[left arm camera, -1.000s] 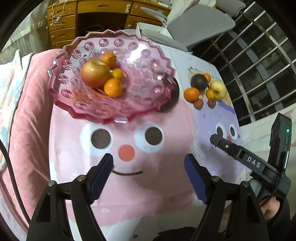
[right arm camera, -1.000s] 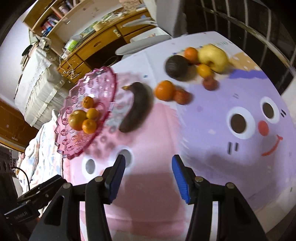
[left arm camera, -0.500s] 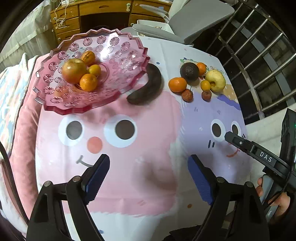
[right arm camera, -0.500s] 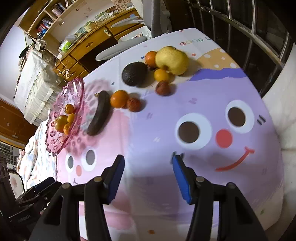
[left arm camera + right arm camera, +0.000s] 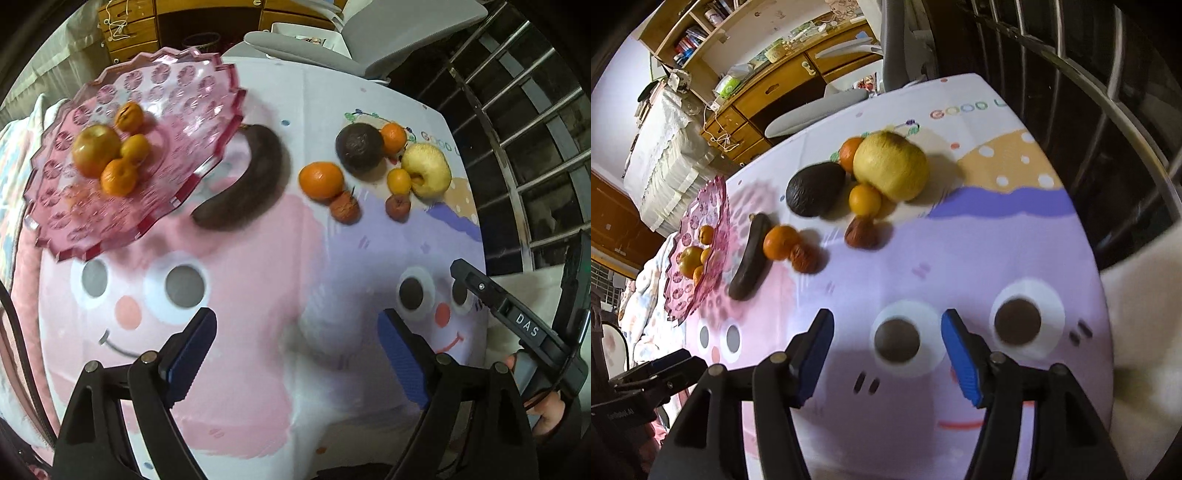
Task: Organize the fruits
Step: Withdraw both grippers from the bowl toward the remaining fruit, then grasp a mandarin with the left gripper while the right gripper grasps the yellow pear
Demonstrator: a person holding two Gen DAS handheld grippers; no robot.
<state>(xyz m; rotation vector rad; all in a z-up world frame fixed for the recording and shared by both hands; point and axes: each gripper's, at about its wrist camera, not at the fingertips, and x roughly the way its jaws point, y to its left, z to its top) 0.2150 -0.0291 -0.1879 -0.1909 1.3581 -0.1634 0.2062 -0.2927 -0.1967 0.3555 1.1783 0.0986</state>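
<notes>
Both tongs, left and right, are spreading wider over the cloth, nothing between them. Further off, blurred loose fruit lies beside the black banana; the pink dish overlaps the banana's tip.

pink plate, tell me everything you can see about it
The pink plate is a wide, shallow dish of clear pink glass or plastic, with a jagged scalloped rim and a pattern of round citrus-slice marks. It sits flat on the cartoon tablecloth, at its left end. It holds an apple and three small oranges, bunched together. A blackened banana lies along its right edge; contact is unclear.
</notes>
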